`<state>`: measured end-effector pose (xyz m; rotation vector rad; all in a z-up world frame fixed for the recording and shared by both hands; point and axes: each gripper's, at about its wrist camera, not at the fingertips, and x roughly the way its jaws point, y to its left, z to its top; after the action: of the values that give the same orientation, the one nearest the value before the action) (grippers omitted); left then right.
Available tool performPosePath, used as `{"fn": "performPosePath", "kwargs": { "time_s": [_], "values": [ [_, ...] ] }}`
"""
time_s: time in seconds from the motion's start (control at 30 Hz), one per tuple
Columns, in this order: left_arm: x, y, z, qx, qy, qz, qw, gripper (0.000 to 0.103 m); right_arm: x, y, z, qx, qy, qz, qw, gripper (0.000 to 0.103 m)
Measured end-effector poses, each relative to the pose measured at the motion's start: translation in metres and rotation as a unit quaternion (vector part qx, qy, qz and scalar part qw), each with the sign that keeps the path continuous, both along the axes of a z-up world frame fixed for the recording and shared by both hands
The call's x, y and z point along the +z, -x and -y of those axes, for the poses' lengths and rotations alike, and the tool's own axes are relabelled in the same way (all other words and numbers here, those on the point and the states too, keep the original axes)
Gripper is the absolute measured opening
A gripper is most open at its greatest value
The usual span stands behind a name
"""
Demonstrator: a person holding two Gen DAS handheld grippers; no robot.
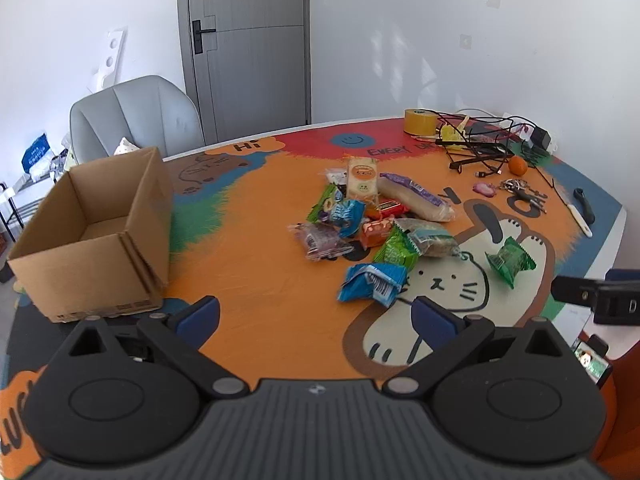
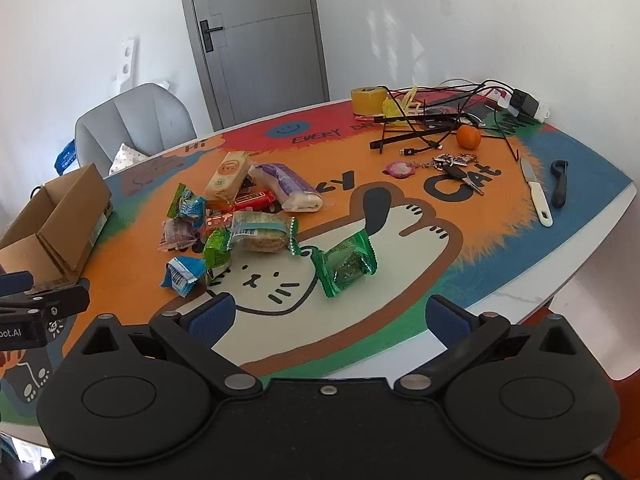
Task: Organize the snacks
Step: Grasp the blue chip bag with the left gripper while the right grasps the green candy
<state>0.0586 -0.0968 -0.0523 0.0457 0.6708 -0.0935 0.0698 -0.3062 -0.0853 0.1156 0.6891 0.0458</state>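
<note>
A pile of wrapped snacks [image 1: 372, 216] lies mid-table; it also shows in the right wrist view [image 2: 240, 216]. A blue packet [image 1: 372, 282] lies nearest my left gripper [image 1: 316, 314], which is open and empty above the table. A green packet [image 2: 346, 266] lies apart from the pile, just ahead of my right gripper [image 2: 330, 314], which is open and empty. An open cardboard box [image 1: 96, 232] stands at the left with nothing visible inside; it also shows in the right wrist view [image 2: 60, 220].
At the far right of the table are a tape roll [image 2: 368, 100], tangled cables [image 2: 436, 120], an orange [image 2: 469, 136], keys [image 2: 452, 168], a knife [image 2: 536, 192] and a black peeler [image 2: 559, 184]. A grey chair [image 1: 136, 120] stands behind the table.
</note>
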Motion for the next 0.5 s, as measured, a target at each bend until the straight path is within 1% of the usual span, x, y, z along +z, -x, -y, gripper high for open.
{"fn": "performPosePath", "kwargs": {
  "time_s": [0.1, 0.2, 0.27, 0.4, 0.47, 0.5],
  "values": [
    [-0.008, -0.012, 0.004, 0.006, 0.018, -0.01, 0.9998, 0.102, -0.008, -0.007, 0.008, 0.001, -0.005, 0.003, 1.0, 0.103],
    [-0.015, -0.021, 0.01, 0.008, 0.021, -0.01, 0.9997, 0.101, -0.015, -0.013, 0.014, 0.0, -0.011, 0.009, 1.0, 0.103],
    [-0.02, -0.028, 0.014, 0.011, 0.024, -0.013, 0.9996, 0.101, -0.019, -0.017, 0.019, -0.002, -0.022, 0.015, 1.0, 0.103],
    [-0.03, -0.04, 0.015, 0.027, 0.045, -0.015, 0.9985, 0.1, -0.029, -0.027, 0.033, -0.015, -0.057, 0.019, 0.998, 0.103],
    [-0.034, -0.045, 0.017, 0.026, 0.055, -0.012, 0.9981, 0.1, -0.033, -0.031, 0.035, -0.021, -0.049, 0.023, 0.998, 0.103],
    [-0.036, -0.048, 0.019, 0.024, 0.053, -0.014, 0.9982, 0.1, -0.034, -0.033, 0.035, -0.024, -0.04, 0.026, 0.999, 0.103]
  ]
}}
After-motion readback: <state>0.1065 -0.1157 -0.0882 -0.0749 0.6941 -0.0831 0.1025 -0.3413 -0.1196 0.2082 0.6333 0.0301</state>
